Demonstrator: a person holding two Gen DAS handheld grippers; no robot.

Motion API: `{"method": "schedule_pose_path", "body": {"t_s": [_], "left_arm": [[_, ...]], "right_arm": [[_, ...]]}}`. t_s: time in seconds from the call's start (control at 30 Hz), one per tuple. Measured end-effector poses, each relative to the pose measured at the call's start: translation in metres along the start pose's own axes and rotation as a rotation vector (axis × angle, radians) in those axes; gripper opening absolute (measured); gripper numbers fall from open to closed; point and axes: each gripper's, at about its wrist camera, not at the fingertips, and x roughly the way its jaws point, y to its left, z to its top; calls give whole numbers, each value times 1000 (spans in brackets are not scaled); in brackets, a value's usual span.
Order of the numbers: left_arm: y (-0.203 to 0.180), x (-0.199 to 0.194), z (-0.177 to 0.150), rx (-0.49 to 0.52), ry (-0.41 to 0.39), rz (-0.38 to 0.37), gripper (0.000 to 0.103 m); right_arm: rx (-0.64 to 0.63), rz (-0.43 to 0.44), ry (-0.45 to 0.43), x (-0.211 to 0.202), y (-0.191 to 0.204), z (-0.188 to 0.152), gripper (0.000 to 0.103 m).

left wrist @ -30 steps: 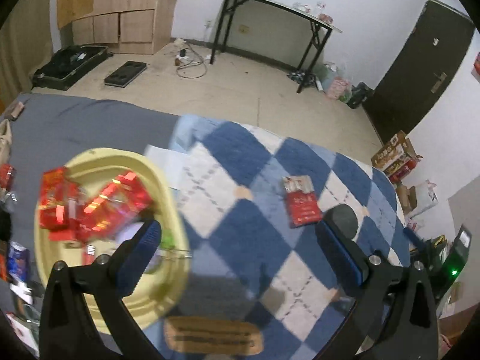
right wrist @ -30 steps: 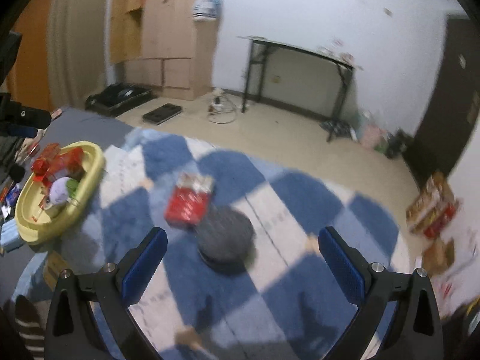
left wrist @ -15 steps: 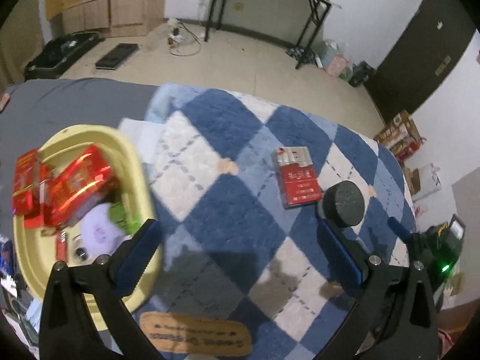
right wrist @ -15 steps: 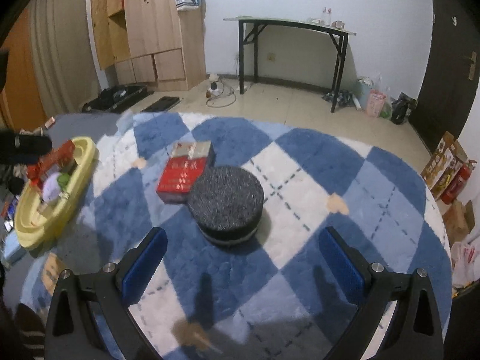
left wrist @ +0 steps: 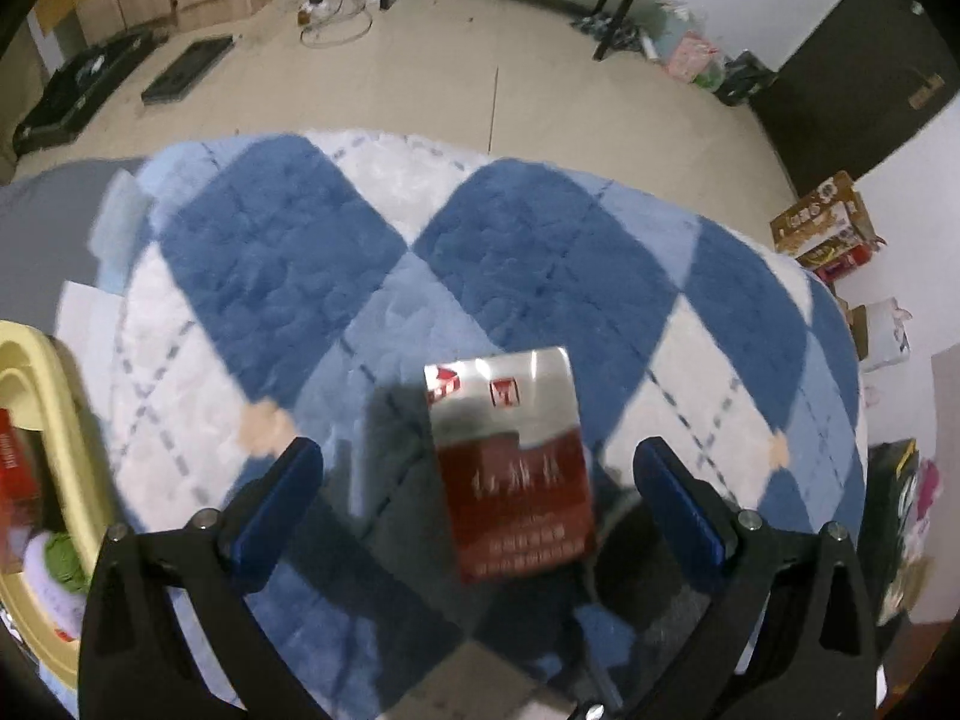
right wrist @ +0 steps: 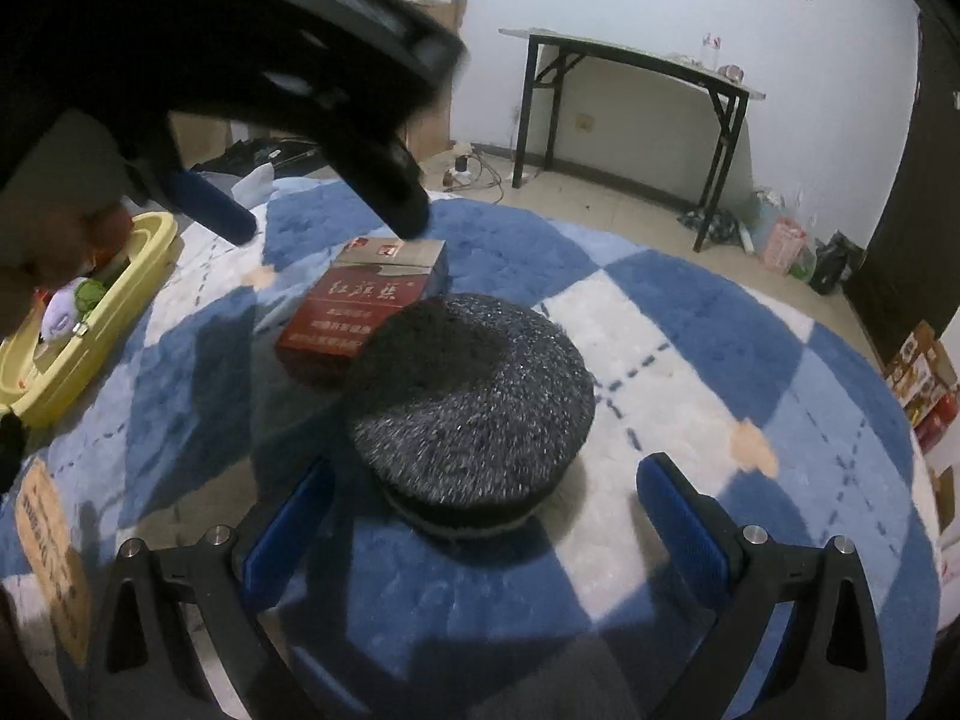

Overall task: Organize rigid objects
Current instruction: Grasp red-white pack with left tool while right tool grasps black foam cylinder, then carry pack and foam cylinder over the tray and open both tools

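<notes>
Blue-padded fingers [left wrist: 282,498] of the left gripper [left wrist: 474,492] spread wide, hovering tilted down over a red-and-silver cardboard carton [left wrist: 510,462] on the blue-and-white diamond-patterned rug [left wrist: 288,264]; its gold characters are too blurred to read. Right gripper [right wrist: 480,516], fingers equally wide apart, straddles a round dark grey fuzzy box [right wrist: 471,414] touching the carton. A yellow plastic tray [right wrist: 90,312] lies well apart at the left.

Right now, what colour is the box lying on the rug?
The box is dark red with a silver top part, clearest in the left wrist view.

Right gripper [right wrist: 480,504] fingers spread before dark round case [right wrist: 471,408], red box [right wrist: 360,315] behind.
</notes>
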Motion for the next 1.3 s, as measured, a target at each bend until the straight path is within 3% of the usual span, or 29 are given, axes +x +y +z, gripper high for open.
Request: {"method": "schedule_pose_path", "body": {"t_s": [0.2,0.27,0.3,0.33,0.37,0.47,0.6,0.8,0.9,1.03,1.17,1.3], "left_arm": [[1,22,2,-56,34,-47,101],[-2,27,-4,-52,38,-40,84],[-4,26,-7,-26,25,13,68],[-5,24,-9,-8,11,31,61],[-6,21,-12,11,-5,24,61],[-4,9,-22,53,-23,8,59],[2,-40,-47,147,-131,73,59],[37,-125,-90,165,-250,100,59],[62,-161,-106,121,-295,70,59],[102,-202,-115,66,-360,64,59],[153,-224,-126,25,-408,143,59],[216,-210,-137,-64,-350,173,59]], "right_arm": [[6,10,29,25,-2,6,99],[10,20,36,30,-3,7,89],[11,25,34,30,-3,7,81],[11,29,27,30,-4,8,74],[10,31,20,28,-5,8,67],[17,34,12,25,-7,5,67],[74,11,0,7,-22,4,67],[191,-10,-69,-40,-42,14,67],[186,-17,-86,-57,-41,15,67],[107,-4,-67,-59,-19,14,67],[-2,59,-57,-65,19,33,67],[-140,156,-72,-72,77,57,67]]}}
